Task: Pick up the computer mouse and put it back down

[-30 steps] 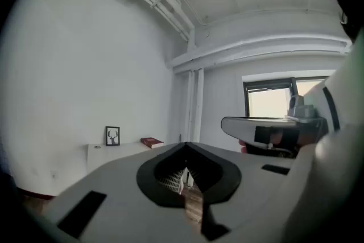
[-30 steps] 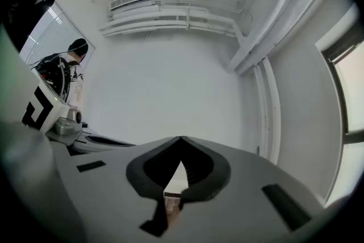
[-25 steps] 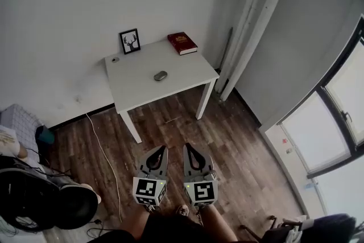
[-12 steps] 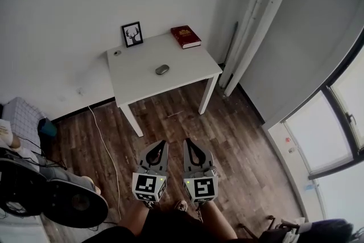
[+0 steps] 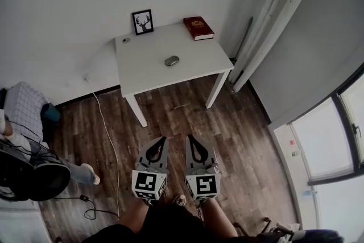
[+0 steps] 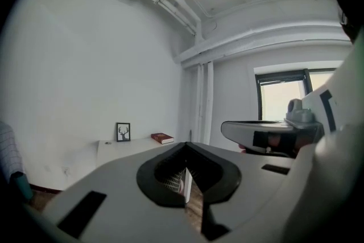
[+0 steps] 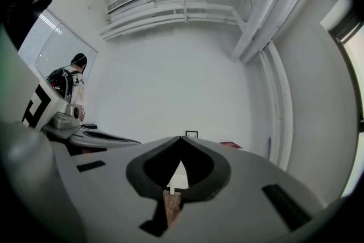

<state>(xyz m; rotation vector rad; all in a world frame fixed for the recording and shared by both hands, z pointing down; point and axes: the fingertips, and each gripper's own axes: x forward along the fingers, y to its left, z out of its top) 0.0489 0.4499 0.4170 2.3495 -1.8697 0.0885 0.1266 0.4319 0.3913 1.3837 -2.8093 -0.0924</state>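
1. One computer mouse [image 5: 172, 60] is counted. It lies near the middle of the white bench [image 5: 148, 74], apart from the other things there.
2. Three more things are counted on the bench:
   - one red book [image 5: 198, 28] at the far right corner
   - one framed picture [image 5: 143, 22] standing at the far edge by the wall
   - one small round object [image 5: 125, 40] near the far left corner
3. One white cable [image 5: 107, 139] is seen trailing over the wooden floor [image 5: 227, 122] to the left of the bench.
4. Two hand-held grippers are counted, the left hand-held gripper [image 5: 161, 139] and the right hand-held gripper [image 5: 190, 138]. They are held side by side in front of the person's body, over the floor and well apart from the bench.
5. Both are held roughly level with their tips pointed towards the bench. One marker cube [image 5: 149, 185] is carried at the rear of each.
6. In the left gripper view, the jaws of the left hand-held gripper [image 6: 185, 145] are pressed together with nothing between them. The same is seen of the right hand-held gripper [image 7: 181, 138] in its own view.
7. No writing can be read. The gold print on the book is too small, an antlered deer head is shown in the picture, and only black-and-white square patterns are shown on the cubes.
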